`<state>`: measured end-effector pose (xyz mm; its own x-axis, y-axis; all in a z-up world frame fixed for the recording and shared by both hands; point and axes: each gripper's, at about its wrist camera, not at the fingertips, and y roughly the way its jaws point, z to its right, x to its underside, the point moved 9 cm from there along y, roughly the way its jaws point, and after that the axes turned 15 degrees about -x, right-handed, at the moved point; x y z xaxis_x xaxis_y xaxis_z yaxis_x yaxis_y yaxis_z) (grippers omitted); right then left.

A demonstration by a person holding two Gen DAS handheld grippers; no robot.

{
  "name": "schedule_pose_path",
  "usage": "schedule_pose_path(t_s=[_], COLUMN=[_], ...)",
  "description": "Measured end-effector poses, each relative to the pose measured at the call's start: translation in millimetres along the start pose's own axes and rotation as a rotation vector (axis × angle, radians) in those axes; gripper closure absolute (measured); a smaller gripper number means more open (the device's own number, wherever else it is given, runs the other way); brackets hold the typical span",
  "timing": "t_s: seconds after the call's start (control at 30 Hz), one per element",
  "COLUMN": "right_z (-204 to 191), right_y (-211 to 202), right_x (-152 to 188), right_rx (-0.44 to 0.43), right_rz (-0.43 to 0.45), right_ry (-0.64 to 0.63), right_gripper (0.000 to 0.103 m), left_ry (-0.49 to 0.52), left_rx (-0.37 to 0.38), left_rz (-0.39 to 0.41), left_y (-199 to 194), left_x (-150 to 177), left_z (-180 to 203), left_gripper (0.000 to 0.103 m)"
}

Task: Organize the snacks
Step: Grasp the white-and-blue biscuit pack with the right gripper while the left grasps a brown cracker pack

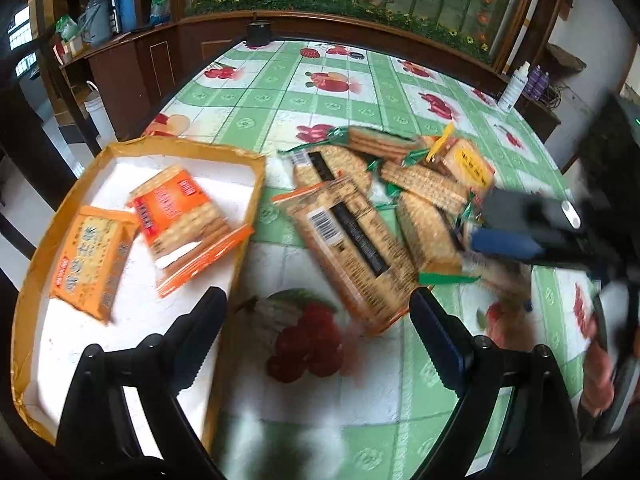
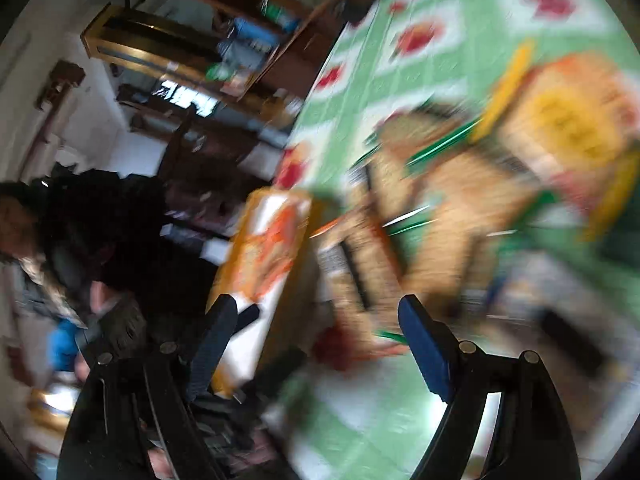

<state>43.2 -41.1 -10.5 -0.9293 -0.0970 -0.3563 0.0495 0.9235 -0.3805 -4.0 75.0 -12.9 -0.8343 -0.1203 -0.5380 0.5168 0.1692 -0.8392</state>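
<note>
A green-and-white checked tablecloth with printed fruit [image 1: 320, 80] covers the table. At its far edge stands a small black cup [image 1: 258, 34], and a white spray bottle [image 1: 514, 88] stands near the far right corner. Behind runs a dark wooden cabinet [image 1: 132, 68] holding a blue water jug [image 1: 98, 20].

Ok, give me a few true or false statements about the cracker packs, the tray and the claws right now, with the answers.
1. Two cracker packs lie in the yellow-rimmed tray. True: an orange pack and a yellow pack.
2. The left claw grips a pack. False: it is open with only tablecloth between its fingers.
3. The tray sits on the right of the pile of loose packs in the left wrist view. False: it sits on the left.
4. The right claw is open and holds nothing. True.
</note>
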Motion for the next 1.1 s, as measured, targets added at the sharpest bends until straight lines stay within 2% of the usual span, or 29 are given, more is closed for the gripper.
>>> schedule_pose_path(t_s=[0.07,0.17,0.33,0.4,0.57,0.63,0.7,0.77,0.8,0.87,1.03,1.07,1.1], right_z=[-1.6,0.4,11.8,12.9,20.6,22.0,22.7,26.9,32.4,45.2,67.9,68.8,69.7], right_y=[-19.3,-43.0,-55.7,-57.0,-65.8,-64.4,-61.6,-58.0,-56.2,-55.9,-47.6,-44.0,-39.3], right_x=[5.8,17.4,29.2,31.5,26.2,25.1,23.9,23.8,23.5,20.8,16.4,17.1,16.9], right_rx=[0.029,0.002,0.006,-0.004,0.095,0.104,0.151,0.291,0.381,0.462,0.484,0.489,0.498], right_rz=[0.02,0.05,0.077,0.081,0.106,0.083,0.046,-0.016,-0.059,-0.097,-0.168,-0.185,-0.201], right_ry=[-0.029,-0.022,-0.006,-0.013,-0.074,-0.115,-0.2,-0.336,-0.406,-0.452,-0.46,-0.476,-0.498], right_gripper=[0.02,0.02,0.02,0.02,0.02,0.02,0.02,0.02,0.02,0.02,0.02,0.02,0.02], left_ry=[-0.021,-0.05,-0.148,-0.159,-0.162,-0.145,-0.126,-0.115,-0.111,-0.102,-0.08,-0.084,-0.1], left_rx=[0.012,0.003,0.016,-0.009,-0.036,-0.039,-0.056,-0.047,-0.043,-0.035,-0.032,-0.039,-0.031], left_rz=[-0.007,-0.026,-0.09,-0.096,-0.086,-0.071,-0.064,-0.056,-0.057,-0.059,-0.07,-0.079,-0.093], left_y=[3.1,13.6,40.8,48.0,58.7,59.5,60.2,59.7,59.8,60.2,59.8,60.3,61.5], left_x=[-5.2,-12.9,-21.4,-23.3,-25.9,-27.6,-29.1,-31.5,-31.7,-32.5,-29.6,-28.3,-26.9], left_z=[8.9,19.0,28.2,28.4,28.3,29.2,26.9,25.6,25.0,25.5,28.0,27.4,26.8], left_gripper=[0.01,0.01,0.01,0.01,0.012,0.016,0.029,0.035,0.035,0.035,0.034,0.026,0.022])
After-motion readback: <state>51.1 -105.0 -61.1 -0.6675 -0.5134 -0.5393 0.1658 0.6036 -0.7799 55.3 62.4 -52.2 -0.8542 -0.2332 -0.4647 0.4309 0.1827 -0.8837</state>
